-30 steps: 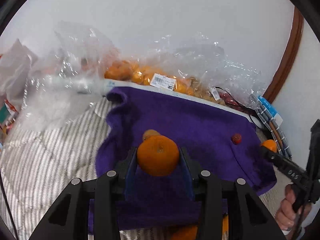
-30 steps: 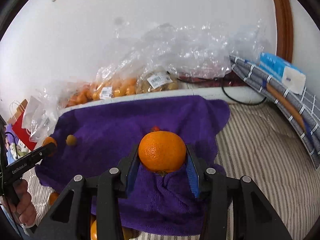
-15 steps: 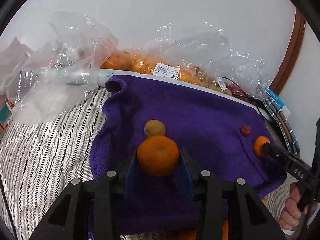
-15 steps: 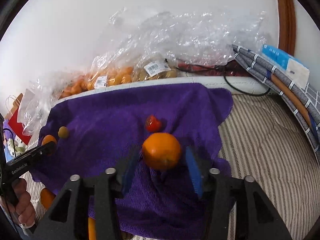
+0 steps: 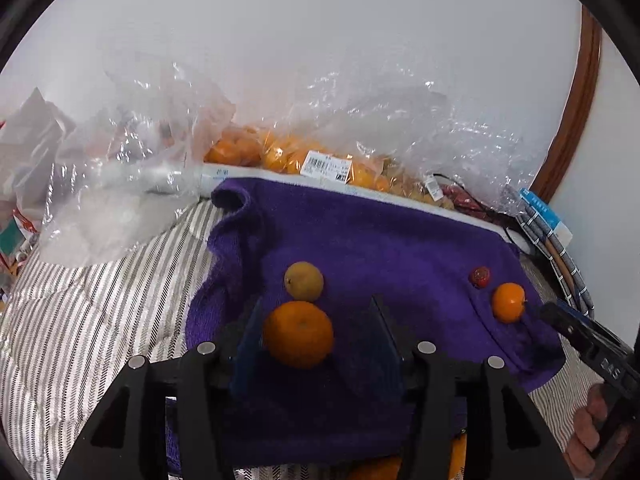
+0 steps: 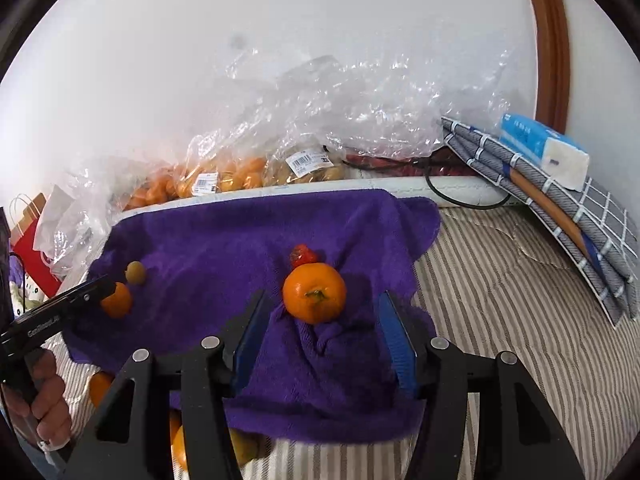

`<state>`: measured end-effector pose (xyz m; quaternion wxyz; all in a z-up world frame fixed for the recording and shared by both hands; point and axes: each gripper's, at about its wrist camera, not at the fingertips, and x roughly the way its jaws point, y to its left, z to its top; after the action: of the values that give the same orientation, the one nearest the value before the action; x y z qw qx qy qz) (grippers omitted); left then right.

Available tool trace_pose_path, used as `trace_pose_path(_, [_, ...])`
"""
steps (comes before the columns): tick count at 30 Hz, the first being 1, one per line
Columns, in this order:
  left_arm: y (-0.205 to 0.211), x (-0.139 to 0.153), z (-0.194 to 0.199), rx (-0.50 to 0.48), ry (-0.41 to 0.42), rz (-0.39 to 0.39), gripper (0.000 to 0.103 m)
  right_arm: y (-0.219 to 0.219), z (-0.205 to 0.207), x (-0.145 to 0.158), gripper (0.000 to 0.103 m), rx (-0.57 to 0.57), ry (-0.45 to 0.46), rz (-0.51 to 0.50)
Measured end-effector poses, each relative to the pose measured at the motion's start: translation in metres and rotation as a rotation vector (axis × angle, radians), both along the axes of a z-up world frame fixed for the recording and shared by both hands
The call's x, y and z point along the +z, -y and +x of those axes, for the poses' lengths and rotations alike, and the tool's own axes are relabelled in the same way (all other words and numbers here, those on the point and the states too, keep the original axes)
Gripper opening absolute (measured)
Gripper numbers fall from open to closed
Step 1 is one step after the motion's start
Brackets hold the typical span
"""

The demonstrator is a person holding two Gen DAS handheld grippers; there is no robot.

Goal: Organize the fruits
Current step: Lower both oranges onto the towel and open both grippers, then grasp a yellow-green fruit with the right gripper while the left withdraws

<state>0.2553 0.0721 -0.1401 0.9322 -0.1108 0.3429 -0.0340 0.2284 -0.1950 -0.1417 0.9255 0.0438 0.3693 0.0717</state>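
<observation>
Two oranges lie on the purple towel (image 5: 400, 248), each paired with a smaller fruit, seemingly a sorting layout. The left orange (image 5: 298, 334) sits beside a yellowish fruit (image 5: 303, 281), between the left gripper's (image 5: 316, 330) spread jaws. The right orange (image 6: 314, 293) touches a red fruit (image 6: 304, 255), perhaps a tomato; the right gripper (image 6: 322, 326) is open too.

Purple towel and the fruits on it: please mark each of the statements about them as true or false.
1. Both grippers are open. True: the left gripper and right gripper hold nothing.
2. The purple towel lies on a striped cover. True.
3. The small red fruit lies beside the left orange. False: it lies just behind the right orange.
4. The yellowish fruit is inside a plastic bag. False: it lies on the towel.
5. The right orange shows its green stem. True.
</observation>
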Motion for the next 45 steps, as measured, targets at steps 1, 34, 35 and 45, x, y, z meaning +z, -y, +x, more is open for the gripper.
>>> trace_pose_path(1, [0.0,0.001,-0.001,0.001,0.006,0.003,0.051,-0.001,-0.005,0.002,0.056,0.005,-0.002,0.005])
trace_pose_path(34, [-0.01,0.01,-0.013,0.032,0.064,-0.016,0.052,-0.032,-0.056,-0.041,0.024,0.159,-0.183,0.058])
trace_pose_path(35, [-0.01,0.01,-0.013,0.032,0.066,-0.016,0.052,-0.03,-0.057,-0.04,0.024,0.154,-0.174,0.052])
trace_pose_path(45, [-0.008,0.013,-0.017,0.022,0.083,-0.02,0.052,-0.007,-0.076,-0.039,0.024,0.094,-0.156,-0.068])
